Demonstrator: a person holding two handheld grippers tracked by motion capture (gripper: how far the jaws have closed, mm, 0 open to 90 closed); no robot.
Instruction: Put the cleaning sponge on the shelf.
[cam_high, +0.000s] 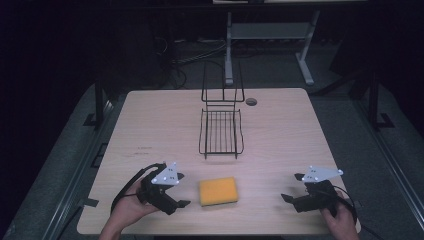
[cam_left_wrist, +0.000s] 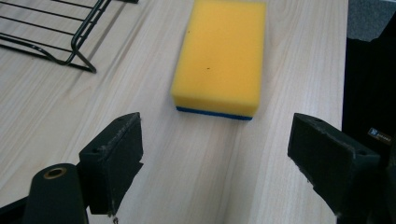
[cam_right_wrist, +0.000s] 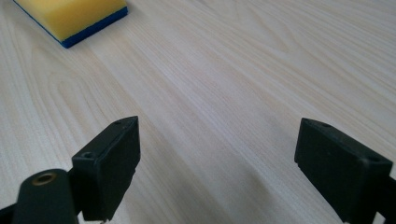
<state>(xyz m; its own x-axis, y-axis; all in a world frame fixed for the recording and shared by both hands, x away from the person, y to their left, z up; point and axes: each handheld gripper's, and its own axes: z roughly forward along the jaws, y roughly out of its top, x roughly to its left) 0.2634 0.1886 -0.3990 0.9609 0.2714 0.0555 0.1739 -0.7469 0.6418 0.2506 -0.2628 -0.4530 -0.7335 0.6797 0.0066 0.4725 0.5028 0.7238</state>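
Two hands come in at the table's near edge, each holding a gripper. Taking the sponge (cam_high: 218, 191) as the landmark: it lies flat on the wooden table (cam_high: 165, 120) near the front edge, yellow side up, with a thin blue layer underneath that shows along its edge in both gripper views.

Just left of the sponge, the left gripper (cam_high: 183, 189) is held by the left hand (cam_high: 131, 202), its jaws spread wide and pointing toward the sponge without touching it. From the left gripper view the sponge (cam_left_wrist: 219, 56) sits ahead of the gap between the two black jaws, with bare wood between them and it; nothing is held.

Well to the right of the sponge, the right gripper (cam_high: 293, 186) is held by the right hand (cam_high: 342, 221), jaws likewise spread apart and empty, facing left toward the sponge. In the right gripper view only a corner of the sponge (cam_right_wrist: 74, 16) appears, far off at the upper left, with open wood grain in front of the jaws.

Behind the sponge, toward the table's middle, stands a black wire rack (cam_high: 221, 120) with an upright back and a flat grid base. Its foot and a few wires (cam_left_wrist: 56, 32) appear at the upper left of the left gripper view. A small round hole (cam_high: 251, 101) sits in the tabletop beyond the rack, to its right.
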